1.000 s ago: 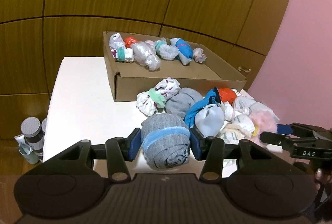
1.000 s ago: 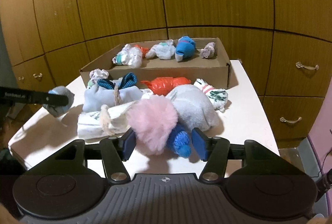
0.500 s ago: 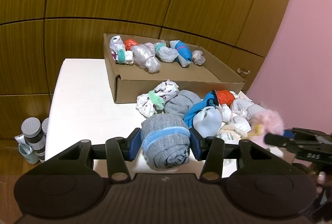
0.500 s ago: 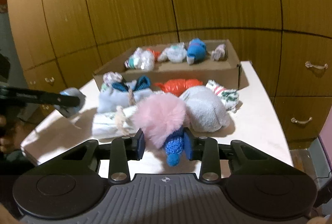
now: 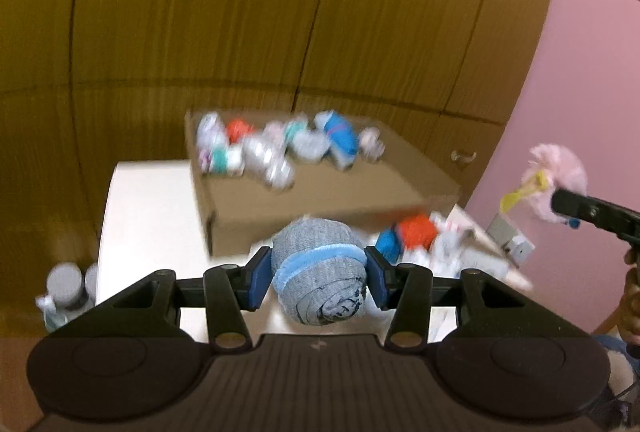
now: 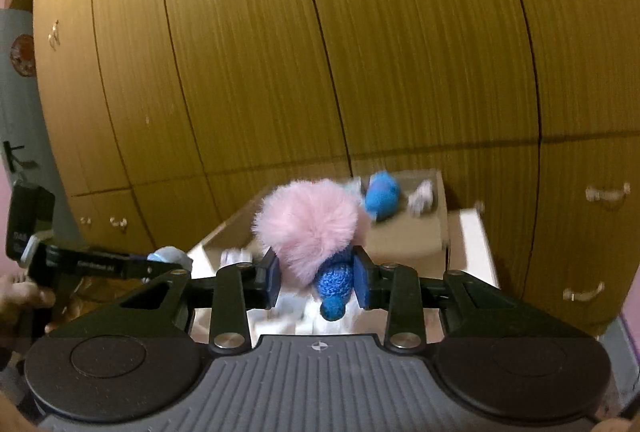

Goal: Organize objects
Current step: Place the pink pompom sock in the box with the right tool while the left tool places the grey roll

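My left gripper (image 5: pixel 318 274) is shut on a rolled grey sock with a light blue band (image 5: pixel 320 272) and holds it in the air in front of the cardboard box (image 5: pixel 320 200). My right gripper (image 6: pixel 316 276) is shut on a fluffy pink sock with a blue knitted cuff (image 6: pixel 308 224), lifted above the table. The pink sock also shows at the right of the left wrist view (image 5: pixel 558 172). The box holds several rolled socks (image 5: pixel 272 152) along its far side. More rolled socks (image 5: pixel 416 232) lie on the white table (image 5: pixel 148 208) in front of the box.
Wooden cabinet doors (image 6: pixel 280 52) stand behind the table, with drawer handles (image 6: pixel 606 192) at the right. A pink wall (image 5: pixel 580 72) is at the right. Grey-capped bottles (image 5: pixel 66 284) stand below the table's left edge. Both views are blurred by motion.
Both grippers have risen from the table with their socks. The right gripper closed on the pink sock and lifted it off the pile. Both cameras now look higher.
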